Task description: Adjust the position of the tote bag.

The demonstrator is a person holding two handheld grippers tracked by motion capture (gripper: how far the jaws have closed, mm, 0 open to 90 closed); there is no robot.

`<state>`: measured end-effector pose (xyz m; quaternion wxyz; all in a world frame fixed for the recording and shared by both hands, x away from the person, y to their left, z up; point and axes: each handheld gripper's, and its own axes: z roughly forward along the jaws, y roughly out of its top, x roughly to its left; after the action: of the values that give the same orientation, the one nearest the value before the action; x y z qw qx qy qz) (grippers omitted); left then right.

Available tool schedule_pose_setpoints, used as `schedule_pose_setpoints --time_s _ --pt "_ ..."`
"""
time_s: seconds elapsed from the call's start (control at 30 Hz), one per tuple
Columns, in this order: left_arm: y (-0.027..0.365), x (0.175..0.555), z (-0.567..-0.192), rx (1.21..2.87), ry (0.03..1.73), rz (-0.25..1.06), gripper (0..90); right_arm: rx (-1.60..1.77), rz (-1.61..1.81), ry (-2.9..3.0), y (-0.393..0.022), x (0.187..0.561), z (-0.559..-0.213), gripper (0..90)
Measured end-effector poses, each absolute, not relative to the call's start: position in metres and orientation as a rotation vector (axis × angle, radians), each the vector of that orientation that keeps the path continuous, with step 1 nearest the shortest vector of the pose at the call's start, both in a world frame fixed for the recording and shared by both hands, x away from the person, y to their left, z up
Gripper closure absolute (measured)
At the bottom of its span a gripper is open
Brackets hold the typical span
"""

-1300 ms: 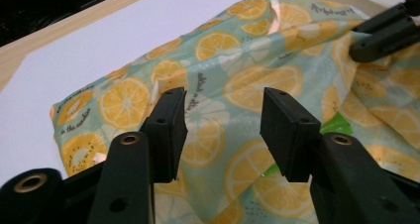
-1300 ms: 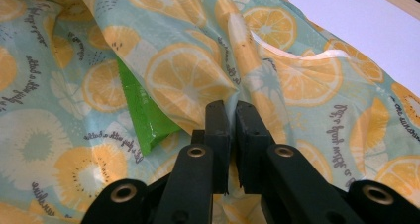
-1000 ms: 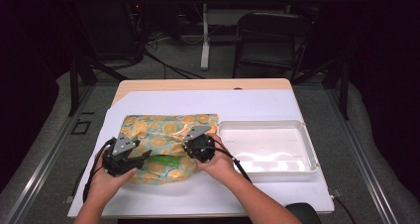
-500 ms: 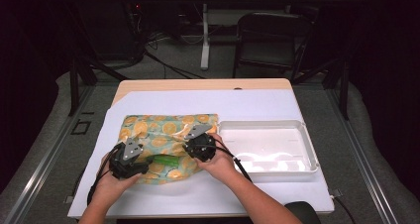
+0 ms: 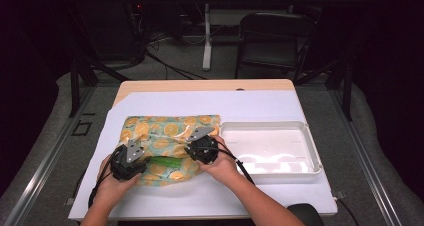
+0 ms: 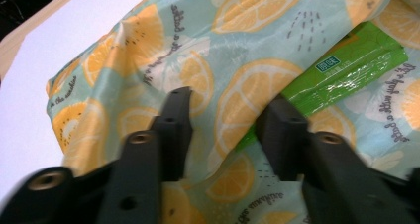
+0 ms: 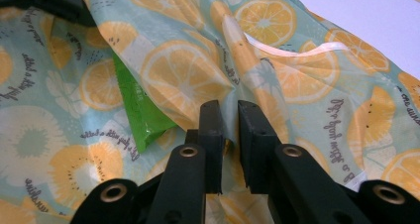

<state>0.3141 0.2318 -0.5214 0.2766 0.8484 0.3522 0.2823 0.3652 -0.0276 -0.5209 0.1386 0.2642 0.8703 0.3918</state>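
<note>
Lifting the bag's top layer over a packet
Right gripper [image 7: 227, 149], jaws nearly shut, pinches the soft, slippery orange-slice-print plastic bag [image 5: 165, 136] at the table's near-left; left gripper [image 6: 228, 135], half-open, straddles a fold beside the light, crinkly green foil packet [image 6: 346, 70], gripping nothing; take it by its exposed end

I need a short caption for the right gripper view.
Right gripper pinching a fold of the orange-print bag, green packet beneath.

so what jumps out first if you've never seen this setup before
The loudest thing is the orange-slice printed bag lying flat on the white sheet at the table's left half, with a bright green packet poking from under its near flap. Both hand-held grippers work its near edge: the right hand-held gripper pinches a fold of the bag, and the left hand-held gripper stands open over the fabric by the packet. A white tray sits to the bag's right.
</note>
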Motion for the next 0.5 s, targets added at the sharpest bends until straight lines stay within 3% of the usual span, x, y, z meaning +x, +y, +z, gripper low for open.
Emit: schedule_pose_setpoints --time_s 0.03,0.23,0.5 --pt "0.232 0.314 -0.521 2.271 0.943 0.754 74.5 0.772 1.144 2.506 -0.028 0.365 -0.521 79.2" --pt "0.233 0.321 -0.509 2.208 0.975 0.770 88.4 0.783 1.154 2.496 -0.031 0.364 -0.518 76.3" --pt "0.226 0.336 -0.489 2.181 0.978 0.834 90.0 0.789 1.224 2.453 -0.035 0.360 -0.507 68.4"
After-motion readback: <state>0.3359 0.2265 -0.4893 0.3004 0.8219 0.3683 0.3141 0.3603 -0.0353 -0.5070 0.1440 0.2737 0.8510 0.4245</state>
